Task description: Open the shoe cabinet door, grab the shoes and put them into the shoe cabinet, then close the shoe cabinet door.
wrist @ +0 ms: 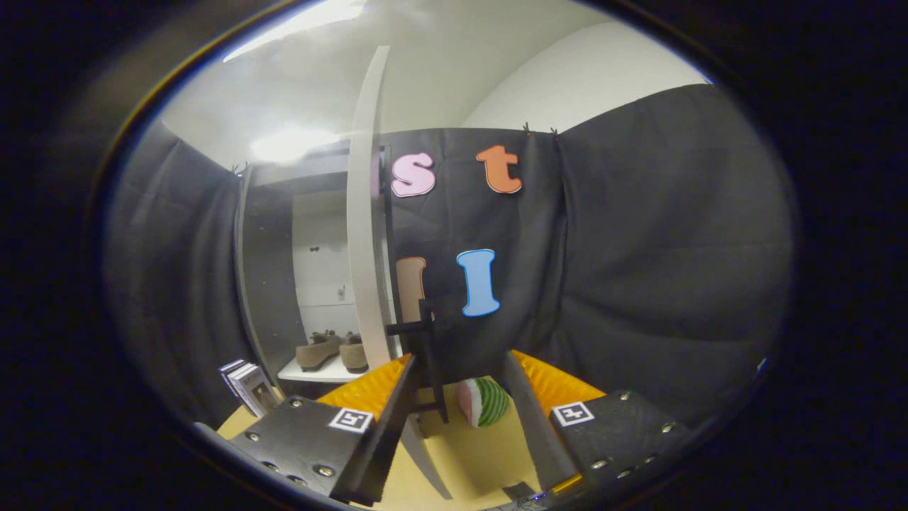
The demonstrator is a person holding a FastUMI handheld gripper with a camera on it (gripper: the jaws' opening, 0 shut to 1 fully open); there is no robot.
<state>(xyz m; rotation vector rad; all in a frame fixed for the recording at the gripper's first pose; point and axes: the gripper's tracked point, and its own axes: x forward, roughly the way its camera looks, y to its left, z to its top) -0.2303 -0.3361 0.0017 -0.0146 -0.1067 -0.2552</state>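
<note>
Shoes (332,350) sit inside the cabinet (269,270) at 10 o'clock. Gripper (454,397) wide, empty, door (365,234) edge and handle (418,341) between fingers. Push door steadily left to shut; watch the toy watermelon slice (484,402).

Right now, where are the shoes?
In the gripper view, the shoes sit side by side on the shoe cabinet's white shelf, behind the open door, beyond the open hand-held gripper.

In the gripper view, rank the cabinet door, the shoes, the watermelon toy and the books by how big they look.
1. Door
2. Shoes
3. Watermelon toy, near the shoes' size, but closer
4. Books
Gripper open.
</note>
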